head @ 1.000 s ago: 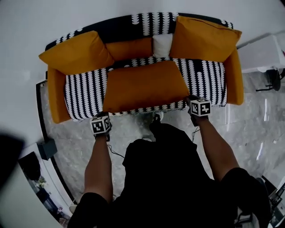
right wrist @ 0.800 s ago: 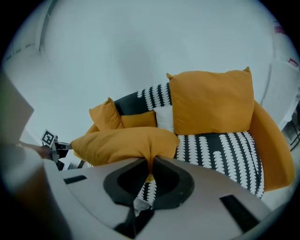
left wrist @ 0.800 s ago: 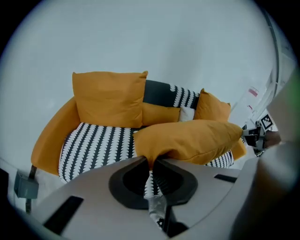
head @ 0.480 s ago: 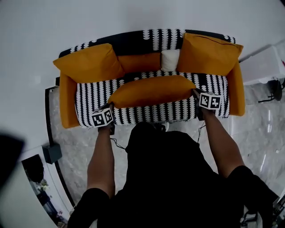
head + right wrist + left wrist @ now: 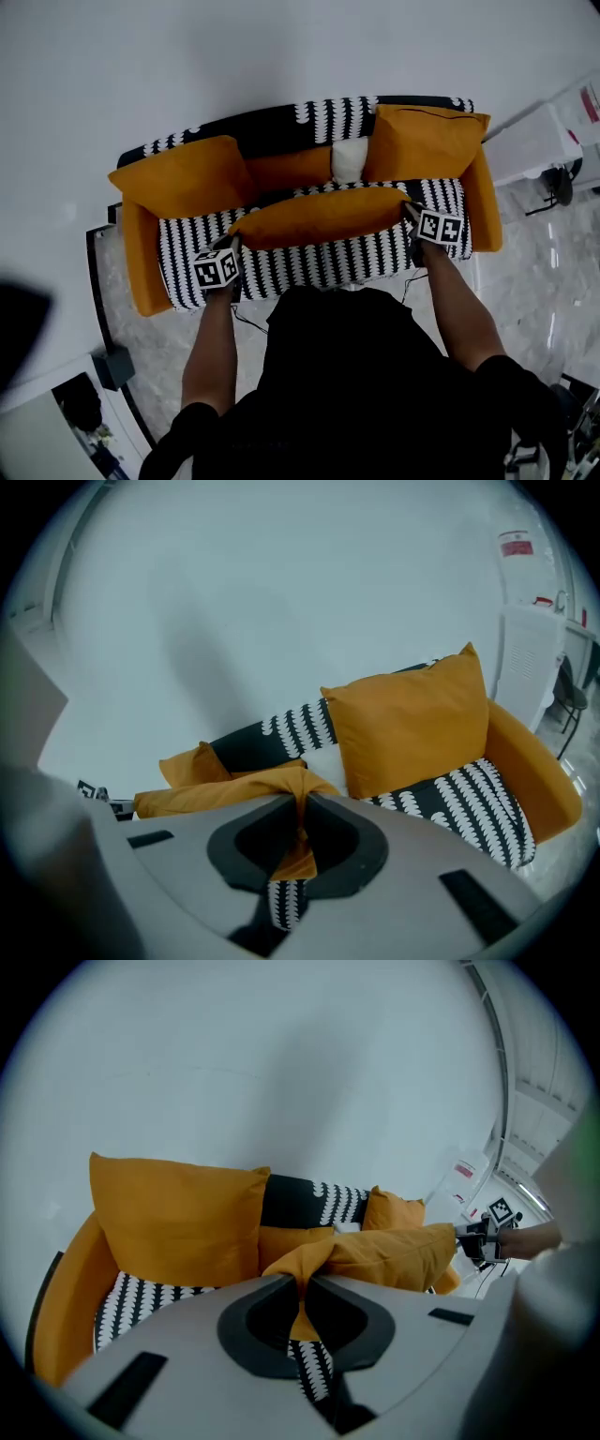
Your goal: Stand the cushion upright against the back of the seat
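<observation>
A long orange cushion (image 5: 321, 214) hangs lifted over the seat of the black-and-white patterned sofa (image 5: 309, 262), held by its two front corners. My left gripper (image 5: 230, 246) is shut on the cushion's left corner (image 5: 302, 1265). My right gripper (image 5: 412, 214) is shut on the right corner (image 5: 298, 789). The cushion (image 5: 389, 1252) stretches between both grippers, its broad face tipped up toward the sofa back (image 5: 281, 129). Behind it a smaller orange cushion (image 5: 286, 169) and a white one (image 5: 349, 159) lean on the backrest.
Two large orange cushions (image 5: 183, 176) (image 5: 424, 141) stand in the sofa's corners, against orange armrests (image 5: 141, 258) (image 5: 480, 202). A white wall is behind the sofa. A white cabinet (image 5: 534, 141) stands at the right. The floor is grey marble.
The cushion lay flat on the seat; both grippers have lifted its front edge up and toward the sofa back, so it now shows edge-on above the seat.
</observation>
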### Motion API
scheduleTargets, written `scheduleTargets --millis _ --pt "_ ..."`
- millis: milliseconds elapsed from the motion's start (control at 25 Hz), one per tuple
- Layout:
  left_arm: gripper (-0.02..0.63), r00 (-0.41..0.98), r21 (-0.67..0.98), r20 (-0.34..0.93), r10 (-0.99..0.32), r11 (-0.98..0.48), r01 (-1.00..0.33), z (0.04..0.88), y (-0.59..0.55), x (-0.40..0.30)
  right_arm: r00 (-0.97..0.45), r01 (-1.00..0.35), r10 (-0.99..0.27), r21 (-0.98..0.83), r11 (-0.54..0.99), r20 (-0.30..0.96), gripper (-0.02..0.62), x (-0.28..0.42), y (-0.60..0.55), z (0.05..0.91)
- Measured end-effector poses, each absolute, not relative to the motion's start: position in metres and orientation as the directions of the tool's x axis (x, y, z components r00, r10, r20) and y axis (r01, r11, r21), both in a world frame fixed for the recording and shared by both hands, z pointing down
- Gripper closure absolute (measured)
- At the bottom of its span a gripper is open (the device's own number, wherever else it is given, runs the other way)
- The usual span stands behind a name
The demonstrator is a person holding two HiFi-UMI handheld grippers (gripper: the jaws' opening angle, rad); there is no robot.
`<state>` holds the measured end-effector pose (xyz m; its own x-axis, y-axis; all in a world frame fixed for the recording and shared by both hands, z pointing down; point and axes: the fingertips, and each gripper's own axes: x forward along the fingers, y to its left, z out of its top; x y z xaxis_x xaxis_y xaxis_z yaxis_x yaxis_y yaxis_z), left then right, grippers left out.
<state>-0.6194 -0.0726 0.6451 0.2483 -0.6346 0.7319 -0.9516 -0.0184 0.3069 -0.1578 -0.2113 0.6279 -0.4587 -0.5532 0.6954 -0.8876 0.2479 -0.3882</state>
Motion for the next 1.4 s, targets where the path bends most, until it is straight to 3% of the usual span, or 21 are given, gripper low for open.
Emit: scheduleTargets --millis 280,640,1400 --pt "0.575 0.301 0.298 0.702 -0.646 -0.118 -0.947 0.634 -0.125 -0.638 -0.399 -0.912 -0.627 -0.364 0.192 0.669 0.541 -0.168 -0.242 0.613" --pt "0.575 0.298 0.319 0.717 -0.630 -0.083 -0.944 0.643 -0.172 -0.652 -0.396 -0.915 -0.623 -0.343 0.211 0.674 0.541 -0.187 -0.296 0.607" --pt "0.574 0.112 0.259 0.775 -0.622 0.151 -0.954 0.667 -0.295 -0.675 -0.463 -0.886 -0.524 -0.355 0.297 0.715 0.540 -0.219 -0.450 0.658"
